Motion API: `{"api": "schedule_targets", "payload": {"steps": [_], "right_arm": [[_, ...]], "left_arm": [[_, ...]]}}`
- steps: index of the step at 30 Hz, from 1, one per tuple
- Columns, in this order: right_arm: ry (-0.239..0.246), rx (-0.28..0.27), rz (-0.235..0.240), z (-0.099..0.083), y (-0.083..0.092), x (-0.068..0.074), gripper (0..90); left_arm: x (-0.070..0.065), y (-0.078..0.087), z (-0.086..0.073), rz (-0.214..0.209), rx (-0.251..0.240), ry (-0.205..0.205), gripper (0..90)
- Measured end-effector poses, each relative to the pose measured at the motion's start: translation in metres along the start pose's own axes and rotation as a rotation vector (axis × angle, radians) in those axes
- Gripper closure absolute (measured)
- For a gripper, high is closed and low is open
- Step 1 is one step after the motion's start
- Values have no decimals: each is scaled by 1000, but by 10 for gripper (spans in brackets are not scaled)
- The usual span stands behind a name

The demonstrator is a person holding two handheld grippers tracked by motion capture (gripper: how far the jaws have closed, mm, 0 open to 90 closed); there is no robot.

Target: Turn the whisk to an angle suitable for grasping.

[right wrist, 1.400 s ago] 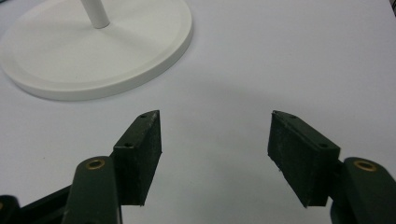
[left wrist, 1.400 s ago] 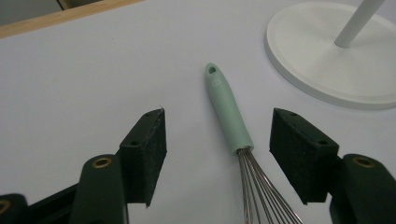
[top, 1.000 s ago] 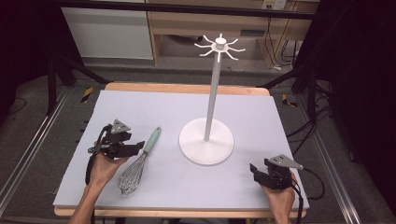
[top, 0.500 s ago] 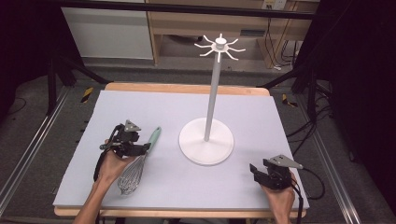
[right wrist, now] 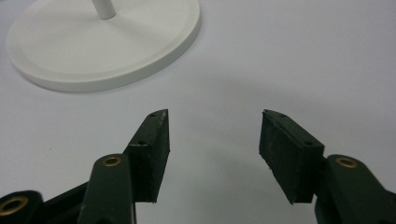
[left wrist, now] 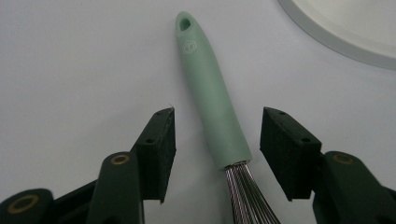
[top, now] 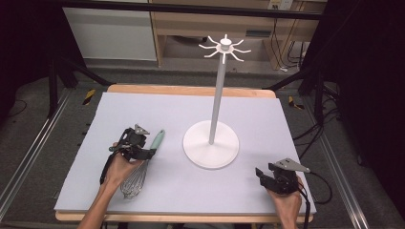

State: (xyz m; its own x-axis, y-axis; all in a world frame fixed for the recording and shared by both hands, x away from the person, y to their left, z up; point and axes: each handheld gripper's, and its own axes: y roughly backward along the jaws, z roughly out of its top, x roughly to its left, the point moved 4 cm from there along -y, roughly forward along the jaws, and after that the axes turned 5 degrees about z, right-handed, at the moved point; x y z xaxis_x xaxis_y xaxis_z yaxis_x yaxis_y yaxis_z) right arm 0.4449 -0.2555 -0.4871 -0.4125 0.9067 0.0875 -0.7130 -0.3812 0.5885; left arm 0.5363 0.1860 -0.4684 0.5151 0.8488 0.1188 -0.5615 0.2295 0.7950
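Lying on the table: 1 whisk (left wrist: pixel 215 102) between the closing, still-apart left tool (left wrist: pixel 217 140), 1 stand (top: pixel 211 143), empty right tool (right wrist: pixel 214 144) closing.

A whisk (top: pixel 143 162) lies on the mat (top: pixel 143 109), left of a hook stand (top: pixel 211 143). The left gripper (top: pixel 143 153) sits over its handle; the right gripper (top: pixel 261 175) rests near the mat's right front corner.

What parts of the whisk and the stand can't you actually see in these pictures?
- Whisk: in the high view the left gripper covers its middle; in the left gripper view the bottom edge cuts off its wires.
- Stand: both gripper views cut off the pole and hooks; hook shapes too small in the high view.
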Motion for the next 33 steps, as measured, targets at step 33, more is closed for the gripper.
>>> {"api": "schedule_targets", "payload": {"steps": [33], "right_arm": [[-3, 8, 13, -1, -1, -1, 466]], "left_arm": [[-6, -23, -3, -27, 107, 22, 605]]}}
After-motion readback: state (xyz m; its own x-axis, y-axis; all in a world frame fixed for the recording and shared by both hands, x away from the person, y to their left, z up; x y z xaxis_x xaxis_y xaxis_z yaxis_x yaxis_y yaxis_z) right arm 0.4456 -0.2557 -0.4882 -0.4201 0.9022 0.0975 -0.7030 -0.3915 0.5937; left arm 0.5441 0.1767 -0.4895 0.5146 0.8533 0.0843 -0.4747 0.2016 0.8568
